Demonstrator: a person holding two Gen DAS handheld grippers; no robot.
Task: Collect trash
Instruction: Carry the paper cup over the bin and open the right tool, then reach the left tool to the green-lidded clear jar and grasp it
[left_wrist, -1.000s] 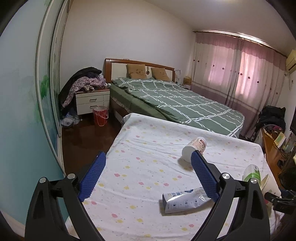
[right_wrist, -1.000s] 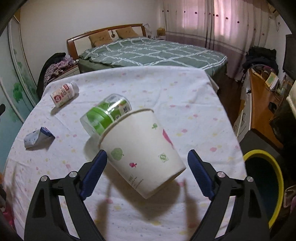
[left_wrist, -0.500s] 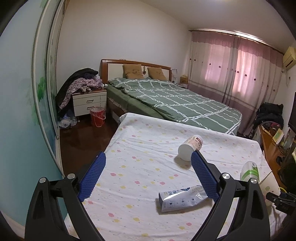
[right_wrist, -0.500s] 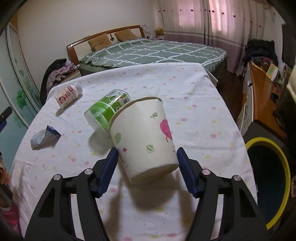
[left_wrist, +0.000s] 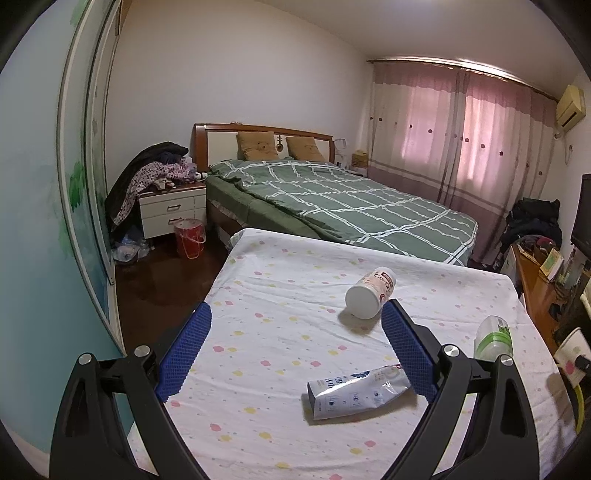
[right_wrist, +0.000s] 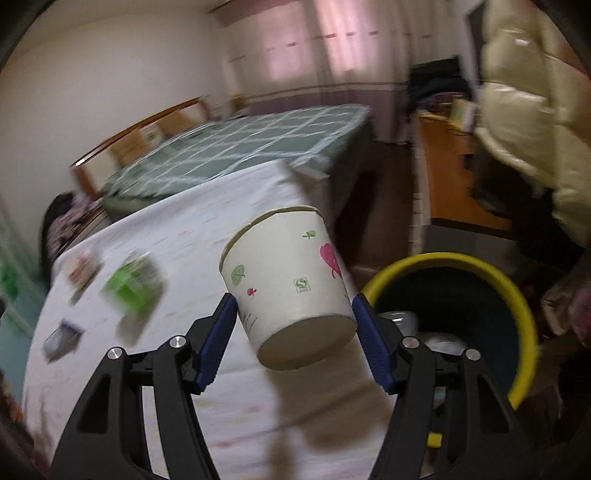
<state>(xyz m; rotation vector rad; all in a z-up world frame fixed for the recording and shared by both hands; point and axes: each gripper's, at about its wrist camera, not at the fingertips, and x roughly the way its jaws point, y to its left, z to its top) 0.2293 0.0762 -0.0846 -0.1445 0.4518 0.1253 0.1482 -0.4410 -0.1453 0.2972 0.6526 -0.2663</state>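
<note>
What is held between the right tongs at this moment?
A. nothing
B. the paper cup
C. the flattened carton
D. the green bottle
B: the right tongs are shut on the paper cup, blue pads pressed to both its sides, while the green bottle and carton lie on the table.

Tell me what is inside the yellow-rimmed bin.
The yellow-rimmed bin holds some pale crumpled items near its left wall; the view is blurred. The right gripper and paper cup cover part of it.
</note>
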